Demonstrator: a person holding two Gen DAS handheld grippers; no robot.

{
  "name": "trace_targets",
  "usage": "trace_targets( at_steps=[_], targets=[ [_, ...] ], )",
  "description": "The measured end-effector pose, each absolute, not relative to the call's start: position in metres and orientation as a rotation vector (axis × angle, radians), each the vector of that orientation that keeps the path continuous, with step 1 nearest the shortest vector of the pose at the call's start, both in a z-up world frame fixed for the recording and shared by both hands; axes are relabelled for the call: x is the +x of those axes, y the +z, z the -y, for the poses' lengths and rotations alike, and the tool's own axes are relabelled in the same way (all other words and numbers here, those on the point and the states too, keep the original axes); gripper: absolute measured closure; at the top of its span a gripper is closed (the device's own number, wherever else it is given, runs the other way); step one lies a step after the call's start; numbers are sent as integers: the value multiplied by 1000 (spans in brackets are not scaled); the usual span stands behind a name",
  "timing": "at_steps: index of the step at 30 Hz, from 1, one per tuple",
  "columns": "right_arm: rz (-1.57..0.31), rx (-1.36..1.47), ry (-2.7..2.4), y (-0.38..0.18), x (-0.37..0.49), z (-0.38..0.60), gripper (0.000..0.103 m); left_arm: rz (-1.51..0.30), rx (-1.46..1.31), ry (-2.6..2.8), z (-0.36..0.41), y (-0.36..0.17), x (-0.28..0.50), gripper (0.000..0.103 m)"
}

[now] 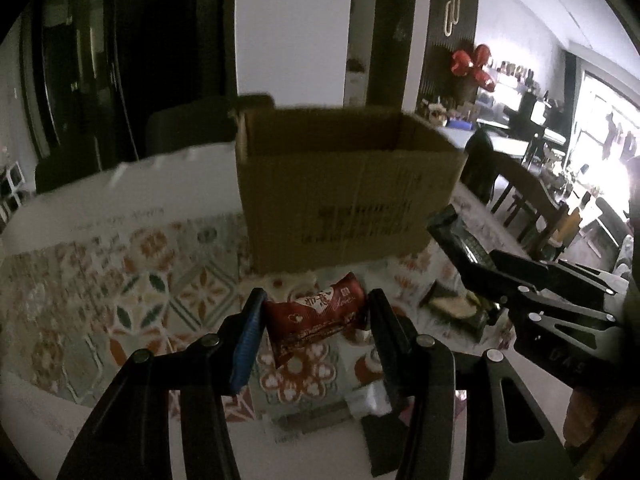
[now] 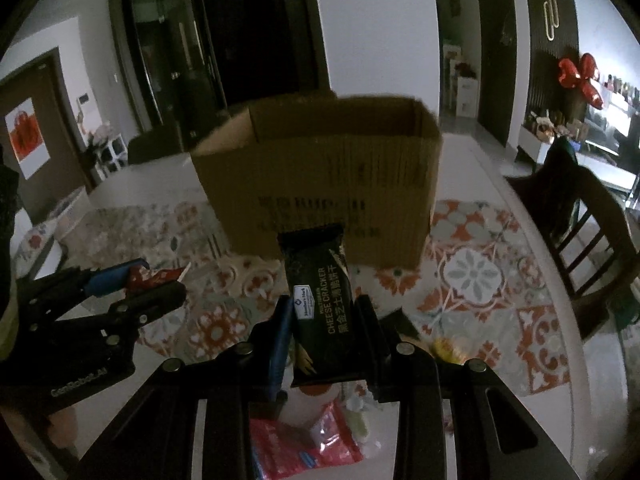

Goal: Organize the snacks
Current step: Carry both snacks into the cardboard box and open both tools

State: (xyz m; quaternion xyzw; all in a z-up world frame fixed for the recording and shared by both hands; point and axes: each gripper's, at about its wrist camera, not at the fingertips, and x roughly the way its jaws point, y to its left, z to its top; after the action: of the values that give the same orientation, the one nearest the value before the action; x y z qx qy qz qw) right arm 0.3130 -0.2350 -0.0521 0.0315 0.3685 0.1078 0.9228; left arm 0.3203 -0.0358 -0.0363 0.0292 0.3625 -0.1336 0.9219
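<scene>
My left gripper [image 1: 314, 312] is shut on a red snack packet [image 1: 316, 320] and holds it above the patterned tablecloth, in front of an open cardboard box [image 1: 344, 188]. My right gripper [image 2: 322, 316] is shut on a black cheese cracker packet [image 2: 320, 304], held upright before the same box [image 2: 320, 180]. The right gripper and its black packet [image 1: 460, 240] also show at the right of the left wrist view. The left gripper with the red packet [image 2: 154, 276] shows at the left of the right wrist view.
More snacks lie on the table: a dark packet [image 1: 456, 306], a pink-red packet [image 2: 308, 444] and a yellow one [image 2: 448, 350]. A wooden chair [image 2: 580, 224] stands at the table's right edge. The tablecloth [image 1: 120, 280] covers the table.
</scene>
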Motion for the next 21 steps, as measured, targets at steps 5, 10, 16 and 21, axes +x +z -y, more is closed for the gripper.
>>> trace_targets(
  at_steps=[5,10,16,21],
  targets=[
    [-692,75,219,-28,315,239,71,-667,79,-281,40,-10,325,52],
    [-628,79,221,-1,322,241,71,-595,86,-281,42,15,334,52],
    [-585,53,241,21,342,242,71,-561,84,-294,46,35,358,52],
    [-586,55,264,30,366,244,71,-568,72,-318,52,44,384,52]
  ],
)
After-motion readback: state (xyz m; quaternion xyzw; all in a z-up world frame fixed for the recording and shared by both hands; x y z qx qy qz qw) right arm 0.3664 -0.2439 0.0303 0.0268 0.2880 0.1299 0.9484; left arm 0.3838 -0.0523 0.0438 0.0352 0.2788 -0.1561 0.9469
